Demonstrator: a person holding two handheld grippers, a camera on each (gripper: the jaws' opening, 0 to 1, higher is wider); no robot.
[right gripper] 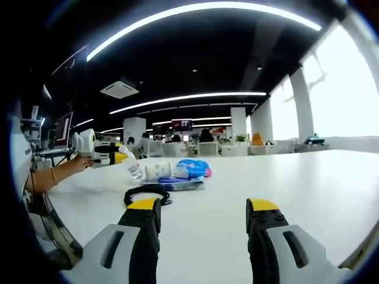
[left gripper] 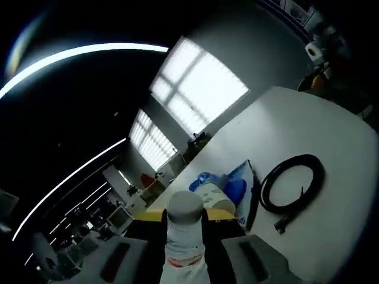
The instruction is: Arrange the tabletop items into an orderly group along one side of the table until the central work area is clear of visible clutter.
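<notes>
— Looking at the left gripper (left gripper: 185,260), what is it doing?

— It is clenching a white bottle (left gripper: 185,236) between its jaws, lifted off the table (left gripper: 308,118), probably so it can be carried over to the group.

— Where is that group sitting?

— A blue packet (left gripper: 237,183) and a pale jar (left gripper: 212,195) are lying together near one edge, with a coiled black cable (left gripper: 293,186) just beside them.

— And the right gripper (right gripper: 204,228)?

— Its jaws are standing apart, grasping nothing, hovering low over bare tabletop. It is likely waiting its turn, facing the same cluster from the other side.

— Anything left in the middle?

— The cable, I would judge, is needing a nudge closer.
</notes>
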